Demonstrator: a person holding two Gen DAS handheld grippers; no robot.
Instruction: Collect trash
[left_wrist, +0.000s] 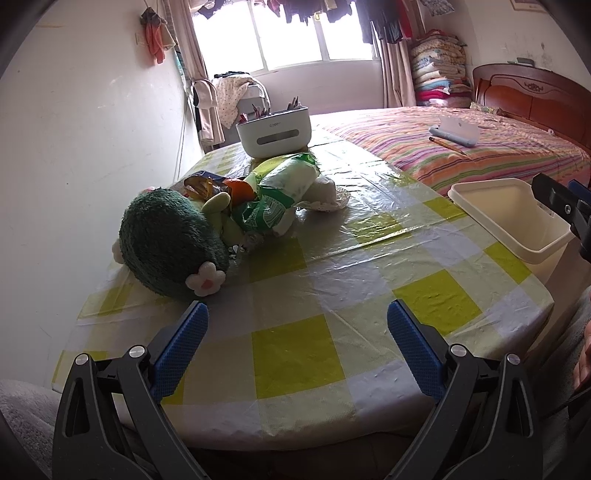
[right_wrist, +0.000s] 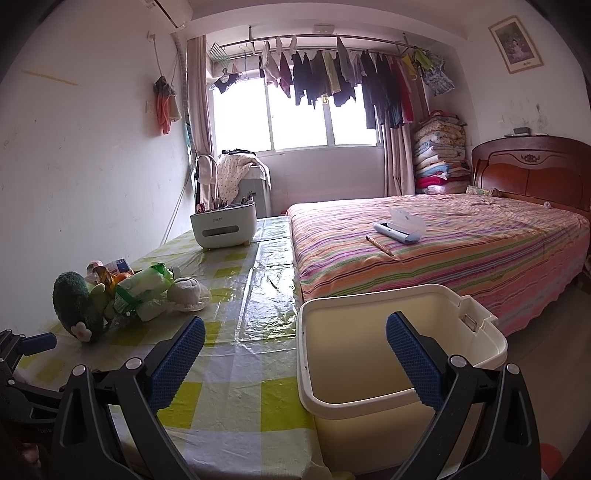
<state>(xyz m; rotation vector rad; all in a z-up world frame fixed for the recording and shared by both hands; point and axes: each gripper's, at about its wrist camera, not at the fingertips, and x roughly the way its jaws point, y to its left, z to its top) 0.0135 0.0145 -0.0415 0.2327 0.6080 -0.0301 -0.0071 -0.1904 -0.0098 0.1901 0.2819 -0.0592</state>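
Green-and-white wrappers (left_wrist: 275, 192) lie heaped beside a plush toy (left_wrist: 166, 240) on the checked table (left_wrist: 295, 354) — left gripper (left_wrist: 297, 314) and right gripper (right_wrist: 295, 328) both spread wide, empty, the cream bin (right_wrist: 369, 369) below the right.

yellow-checked tablecloth (left_wrist: 295, 354), cream bin (right_wrist: 369, 369), dark green plush (left_wrist: 166, 243)

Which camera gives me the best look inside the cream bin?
The right wrist view: the cream bin sits close below the camera, open top and inner walls showing, nothing visible inside. The left wrist view catches it only at the right edge, partly behind the right hand-held gripper.
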